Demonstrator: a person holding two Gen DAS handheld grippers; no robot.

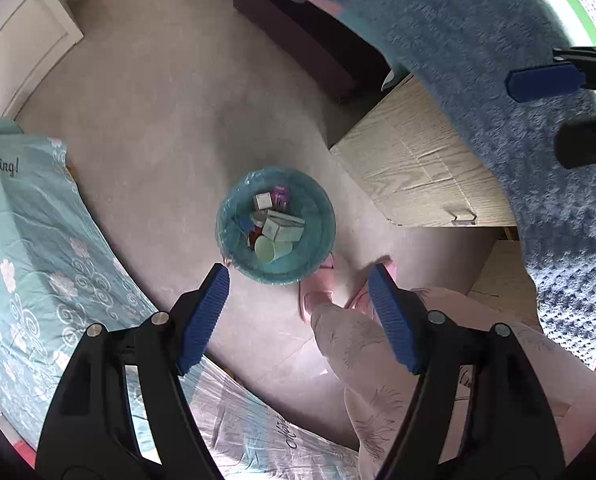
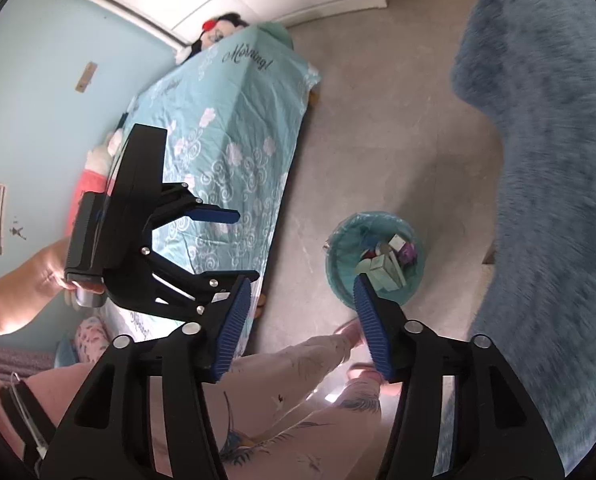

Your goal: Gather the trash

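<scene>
A round bin lined with a teal bag (image 1: 317, 216) stands on the grey floor. It holds small white boxes (image 1: 284, 228), a pale green cup (image 1: 272, 250) and a purple packet (image 1: 280, 196). My left gripper (image 1: 298, 276) hangs high above the bin's near rim, pointing almost straight down. It is open, with nothing between its blue pads. In the right wrist view the bin (image 2: 337, 248) lies just beyond my right gripper (image 2: 301, 286), which is also open and empty. The left gripper (image 2: 242, 244) shows to its left, held by a hand.
A bed with a teal flowered sheet (image 1: 30, 248) lies left of the bin. A light wooden cabinet (image 1: 413, 160) stands to the right. The person's legs in pink trousers (image 1: 349, 332) and pink slippers are beside the bin. Blue fluffy fabric (image 1: 477, 40) fills the upper right.
</scene>
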